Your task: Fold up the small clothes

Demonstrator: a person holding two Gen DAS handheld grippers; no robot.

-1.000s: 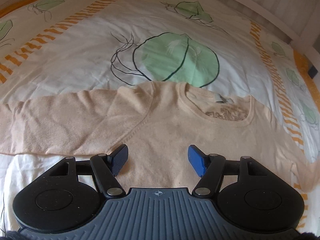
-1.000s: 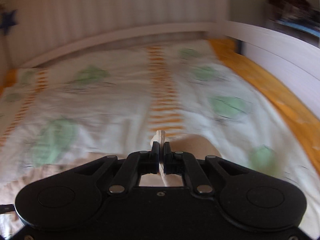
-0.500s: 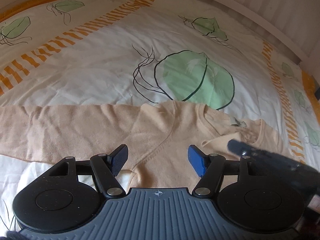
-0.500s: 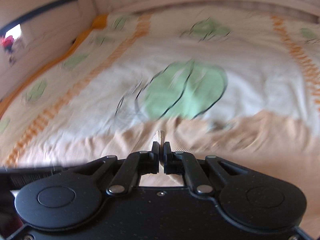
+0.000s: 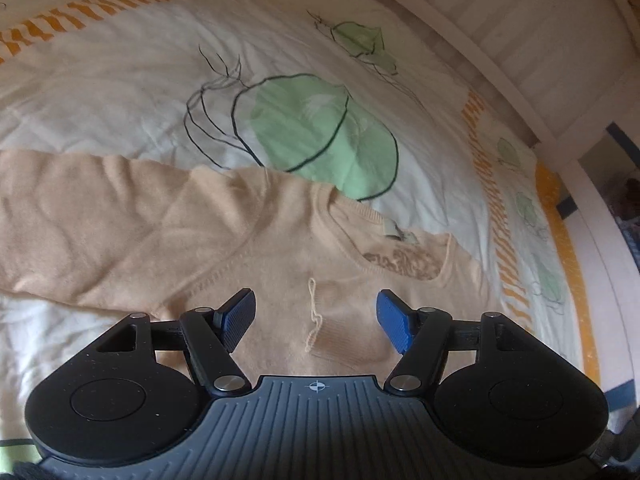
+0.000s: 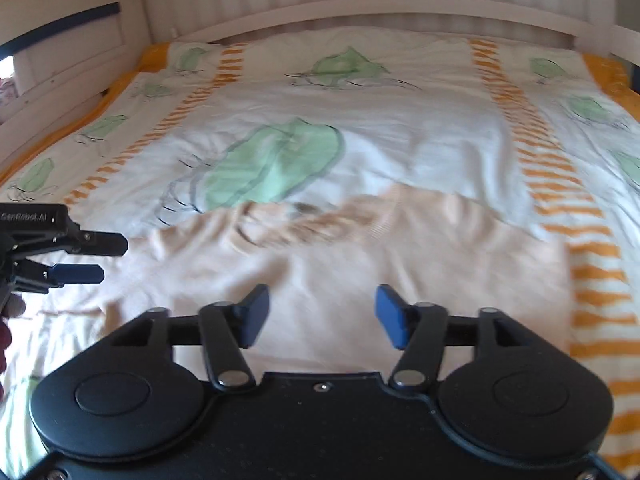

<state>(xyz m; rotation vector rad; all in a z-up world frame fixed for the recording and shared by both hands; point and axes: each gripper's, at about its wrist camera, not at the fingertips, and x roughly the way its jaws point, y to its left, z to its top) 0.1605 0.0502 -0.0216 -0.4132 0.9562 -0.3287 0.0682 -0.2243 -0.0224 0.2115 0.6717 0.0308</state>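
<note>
You had the sweater (image 5: 168, 236) lying face up on the duvet (image 5: 120, 92), its right sleeve (image 5: 340, 324) already folded across the chest, cuff near the middle, and its left sleeve (image 5: 72, 220) stretched flat out to the side. Your left gripper (image 5: 316, 316) hovered over the chest with jaws wide and empty. Your right gripper (image 6: 322, 316) also stood wide over the body, nothing between its pads.

The step in hand looked like the left sleeve. To do it well, you would have gone out to its cuff, pinched only the top layer there, lifted just enough to clear the knit, and laid it across to mirror the folded one, keeping the shoulder line straight. A grab at mid-sleeve would likely have bunched it.

Against a second earlier: your right jaws had just been opening, having been clamped on a bit of pale knit, and the frames showed that cuff dropped on the chest. The right sleeve, spread out then, lay folded inward. Your left gripper's view had slid toward the collar (image 5: 400, 256).
</note>
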